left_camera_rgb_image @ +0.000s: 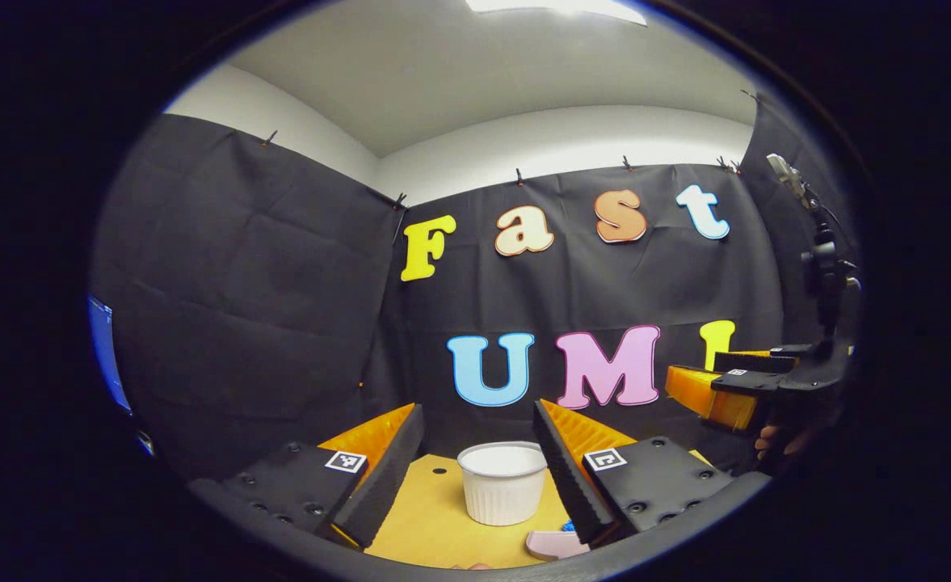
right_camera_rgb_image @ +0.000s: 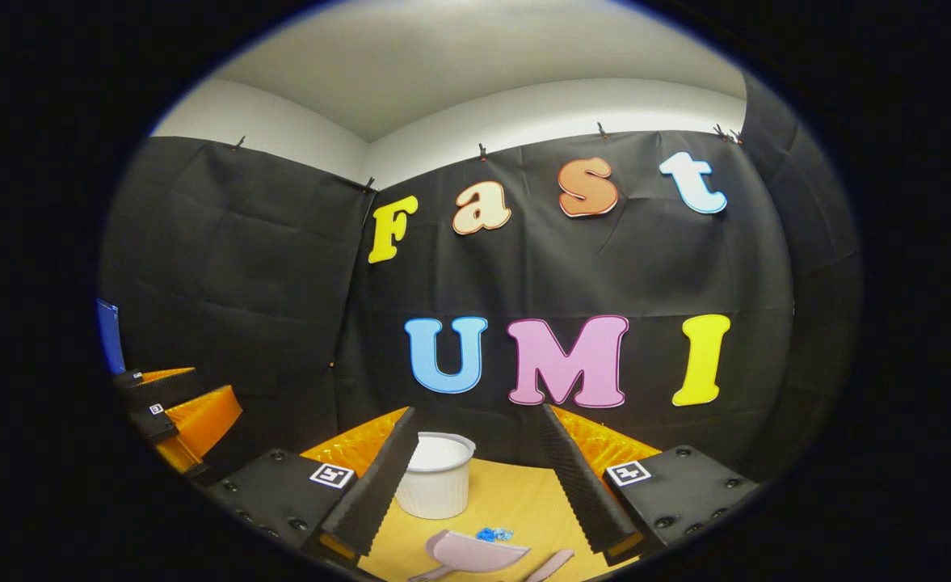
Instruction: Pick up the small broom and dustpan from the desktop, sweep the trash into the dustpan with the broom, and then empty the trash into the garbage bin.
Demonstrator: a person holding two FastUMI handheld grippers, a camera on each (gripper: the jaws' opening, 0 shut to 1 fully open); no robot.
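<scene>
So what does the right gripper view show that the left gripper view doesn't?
Right gripper view: the scoop of the pink dustpan seen clearly, and the left tongs, open, at its left edge. Left gripper view: the right tongs, open, at its right edge, with a hand beneath them. Both: the white garbage bin on the yellow desktop, with blue trash nearby.

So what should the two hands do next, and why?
Probably lower both tools toward the desktop. The right tool and the left tool are open, holding nothing, above the table. The pink dustpan and what looks like the broom lie near the blue trash, in front of the white bin. Nothing is picked up yet.
</scene>
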